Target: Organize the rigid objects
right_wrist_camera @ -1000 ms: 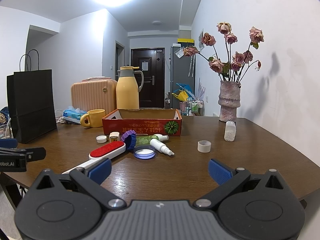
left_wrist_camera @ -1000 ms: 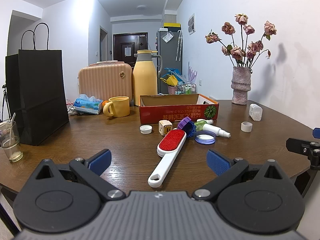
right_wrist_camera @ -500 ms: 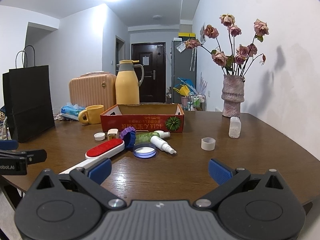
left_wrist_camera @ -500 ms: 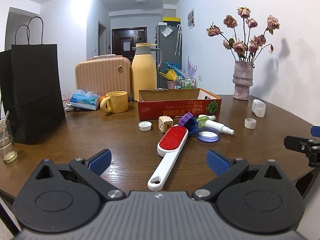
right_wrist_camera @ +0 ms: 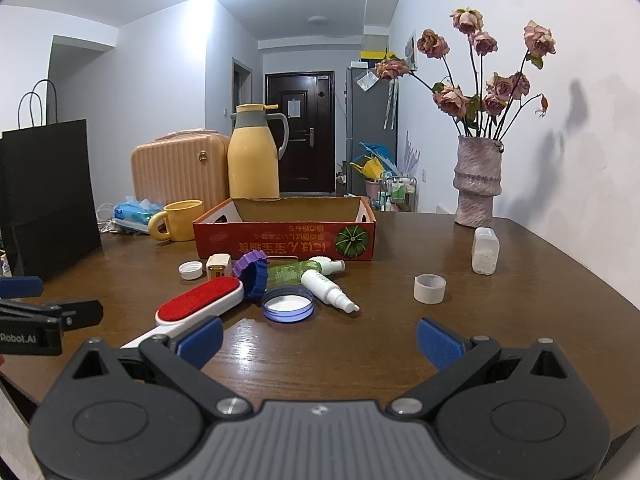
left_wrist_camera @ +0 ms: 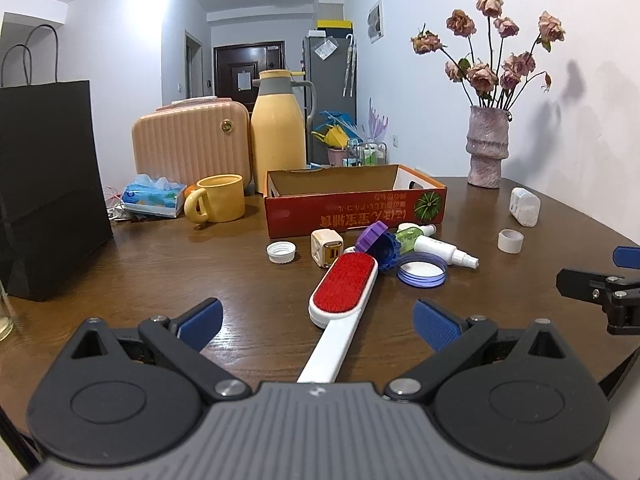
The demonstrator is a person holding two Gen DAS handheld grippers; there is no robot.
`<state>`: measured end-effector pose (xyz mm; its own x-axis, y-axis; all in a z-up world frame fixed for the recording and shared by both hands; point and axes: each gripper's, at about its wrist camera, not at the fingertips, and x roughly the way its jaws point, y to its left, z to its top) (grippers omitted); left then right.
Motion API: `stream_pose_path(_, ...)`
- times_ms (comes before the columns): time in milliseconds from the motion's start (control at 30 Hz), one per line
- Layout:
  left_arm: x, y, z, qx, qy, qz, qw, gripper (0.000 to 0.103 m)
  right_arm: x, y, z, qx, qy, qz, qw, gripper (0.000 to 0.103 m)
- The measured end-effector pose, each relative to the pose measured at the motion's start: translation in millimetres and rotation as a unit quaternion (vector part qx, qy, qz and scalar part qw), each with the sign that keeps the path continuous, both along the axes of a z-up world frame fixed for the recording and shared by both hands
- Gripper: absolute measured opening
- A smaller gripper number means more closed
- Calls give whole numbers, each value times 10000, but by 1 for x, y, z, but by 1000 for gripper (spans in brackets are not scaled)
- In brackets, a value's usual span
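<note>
A white lint brush with a red pad (left_wrist_camera: 343, 295) (right_wrist_camera: 200, 303) lies on the brown table, its handle running between the open fingers of my left gripper (left_wrist_camera: 316, 326). Behind it cluster a purple cap (left_wrist_camera: 378, 242) (right_wrist_camera: 253, 268), a blue-rimmed lid (left_wrist_camera: 422, 269) (right_wrist_camera: 288, 304), a white spray bottle (left_wrist_camera: 444, 249) (right_wrist_camera: 328, 286), a green bottle (right_wrist_camera: 294, 271), a cream cube (left_wrist_camera: 327, 247) and a white cap (left_wrist_camera: 281, 251). An open red cardboard box (left_wrist_camera: 356, 210) (right_wrist_camera: 284, 236) stands beyond them. My right gripper (right_wrist_camera: 318, 338) hangs open over bare table, holding nothing.
A tape roll (right_wrist_camera: 430, 288) and a white jar (right_wrist_camera: 485, 250) sit to the right, a vase of dried roses (right_wrist_camera: 478, 182) behind. A yellow mug (left_wrist_camera: 218, 203), yellow thermos (left_wrist_camera: 278, 136), peach case (left_wrist_camera: 192, 140), tissue pack (left_wrist_camera: 154, 198) and black bag (left_wrist_camera: 48, 208) stand left.
Both grippers have moved forward toward the cluster. The brush handle now lies between my left gripper's fingers; both stay open.
</note>
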<state>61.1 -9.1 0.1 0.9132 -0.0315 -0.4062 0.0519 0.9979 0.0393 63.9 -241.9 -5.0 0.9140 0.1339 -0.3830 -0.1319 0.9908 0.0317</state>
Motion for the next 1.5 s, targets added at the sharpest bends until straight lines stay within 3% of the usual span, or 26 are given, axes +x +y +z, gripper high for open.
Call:
stream_pose_path(867, 103, -4, -13, 124, 706, -177, 9973, 103, 94, 4, -20, 93, 330, 107, 9994, 103)
stream_pose_path(1367, 166, -17, -40, 337, 1604, -447, 9855, 103, 118, 2, -35, 158, 510, 106, 9985, 103)
stream_pose_path(1500, 175, -20, -48, 308, 1742, -476, 9831, 95, 122, 5, -37, 146, 502, 200, 9984, 103)
